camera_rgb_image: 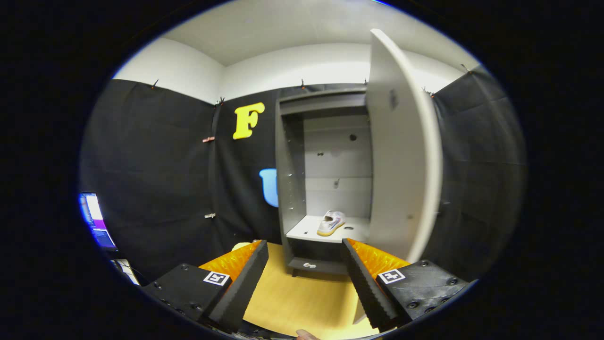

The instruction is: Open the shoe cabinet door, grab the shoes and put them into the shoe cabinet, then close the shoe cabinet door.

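Tongs (306, 278) apart and empty, white low soft-looking sneaker (331, 222) at twelve o'clock on grey cabinet's shelf (306, 229); tall white door (401, 156) at one o'clock, probably light, best pushed at its free edge.

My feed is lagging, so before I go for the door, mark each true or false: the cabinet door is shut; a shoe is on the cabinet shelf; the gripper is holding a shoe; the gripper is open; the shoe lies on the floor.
1. The cabinet door is shut. False: it stands swung open.
2. A shoe is on the shelf inside the shoe cabinet. True.
3. The gripper is holding a shoe. False: nothing is between its fingers.
4. The gripper is open. True: the fingers stand wide apart.
5. The shoe lies on the floor. False: it rests on the shelf, beyond the fingers.
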Available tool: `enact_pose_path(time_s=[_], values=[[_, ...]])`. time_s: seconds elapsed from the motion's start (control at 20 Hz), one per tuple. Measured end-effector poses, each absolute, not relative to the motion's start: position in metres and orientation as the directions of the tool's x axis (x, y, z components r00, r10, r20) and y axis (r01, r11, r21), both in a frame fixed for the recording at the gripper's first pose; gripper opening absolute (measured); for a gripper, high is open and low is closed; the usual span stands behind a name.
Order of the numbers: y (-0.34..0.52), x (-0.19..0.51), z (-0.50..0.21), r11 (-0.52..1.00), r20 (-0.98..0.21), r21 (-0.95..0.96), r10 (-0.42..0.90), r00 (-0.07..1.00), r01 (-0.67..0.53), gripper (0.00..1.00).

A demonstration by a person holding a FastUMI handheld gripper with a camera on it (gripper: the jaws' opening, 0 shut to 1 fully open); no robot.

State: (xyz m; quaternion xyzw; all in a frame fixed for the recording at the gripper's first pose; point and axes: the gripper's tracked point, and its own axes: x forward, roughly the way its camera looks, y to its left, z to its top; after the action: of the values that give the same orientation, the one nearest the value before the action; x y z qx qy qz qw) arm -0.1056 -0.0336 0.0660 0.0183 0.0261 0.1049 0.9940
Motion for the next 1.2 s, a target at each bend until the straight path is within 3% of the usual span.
enact_pose_path(time_s=[0.3, 0.55, 1.2], values=[[-0.129, -0.125, 0.06, 0.998, -0.038, 0.049, 0.051, 0.998, -0.049, 0.98], [-0.179, -0.097, 0.044, 0.996, -0.065, 0.086, 0.008, 0.998, -0.003, 0.98], [-0.171, -0.022, 0.024, 0.98, -0.079, 0.128, 0.165, 0.983, -0.154, 0.98]])
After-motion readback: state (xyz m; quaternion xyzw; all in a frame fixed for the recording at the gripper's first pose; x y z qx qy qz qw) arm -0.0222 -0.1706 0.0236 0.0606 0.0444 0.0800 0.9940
